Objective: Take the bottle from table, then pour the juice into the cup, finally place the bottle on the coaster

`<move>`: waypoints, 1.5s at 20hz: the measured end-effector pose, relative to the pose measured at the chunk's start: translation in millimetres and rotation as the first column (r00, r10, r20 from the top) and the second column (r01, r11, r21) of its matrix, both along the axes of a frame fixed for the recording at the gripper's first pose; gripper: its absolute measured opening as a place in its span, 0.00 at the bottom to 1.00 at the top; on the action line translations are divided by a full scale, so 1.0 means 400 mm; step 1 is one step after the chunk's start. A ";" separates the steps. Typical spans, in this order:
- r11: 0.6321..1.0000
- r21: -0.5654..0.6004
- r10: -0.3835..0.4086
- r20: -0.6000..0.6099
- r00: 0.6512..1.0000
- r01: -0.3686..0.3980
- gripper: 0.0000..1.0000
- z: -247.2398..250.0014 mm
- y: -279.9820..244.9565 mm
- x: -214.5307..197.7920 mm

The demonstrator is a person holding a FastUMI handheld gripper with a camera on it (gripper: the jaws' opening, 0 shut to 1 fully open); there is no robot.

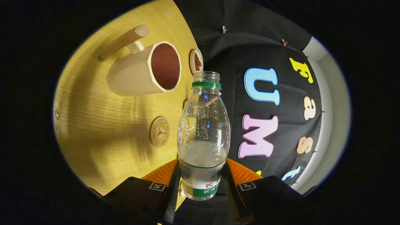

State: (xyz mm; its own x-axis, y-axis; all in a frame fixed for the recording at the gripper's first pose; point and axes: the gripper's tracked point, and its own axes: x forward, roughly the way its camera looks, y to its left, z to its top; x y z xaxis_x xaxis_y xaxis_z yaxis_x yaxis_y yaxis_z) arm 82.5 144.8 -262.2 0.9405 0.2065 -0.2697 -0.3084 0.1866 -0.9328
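The gripper (202, 184) squeezes the open bottle (203, 134), tipped sideways beside the table's (103, 131) edge. Cup (147, 70) sits near the far edge. Bring the mouth over it, tip slowly.

The tool (202, 184) is rolled over sideways, its two fingers (170, 193) closed in from either side and pressing on the lower body of the bottle (203, 137).
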 end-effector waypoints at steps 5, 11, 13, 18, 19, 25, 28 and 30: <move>0.998 -0.056 0.016 0.018 1.000 -0.015 0.68 0.008 0.008 0.012; 0.994 -0.103 0.036 0.034 0.999 -0.033 0.68 0.005 0.016 0.010; 0.992 -0.121 0.046 0.040 0.998 -0.041 0.68 0.009 0.017 0.011; 0.986 -0.155 0.062 0.050 0.997 -0.054 0.68 0.014 0.022 0.013; 0.985 -0.160 0.067 0.053 0.996 -0.058 0.68 0.016 0.025 0.017; 0.982 -0.179 0.075 0.059 0.995 -0.063 0.68 0.019 0.020 0.023; 0.980 -0.191 0.079 0.070 0.994 -0.065 0.68 0.024 0.015 0.025; 0.978 -0.199 0.079 0.075 0.994 -0.063 0.68 0.027 0.011 0.028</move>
State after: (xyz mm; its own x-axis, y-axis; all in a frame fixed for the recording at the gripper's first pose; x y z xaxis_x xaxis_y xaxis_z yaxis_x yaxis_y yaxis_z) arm 93.9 149.0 -251.4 0.9461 0.2242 -0.2336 -0.2348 -0.0216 -0.9718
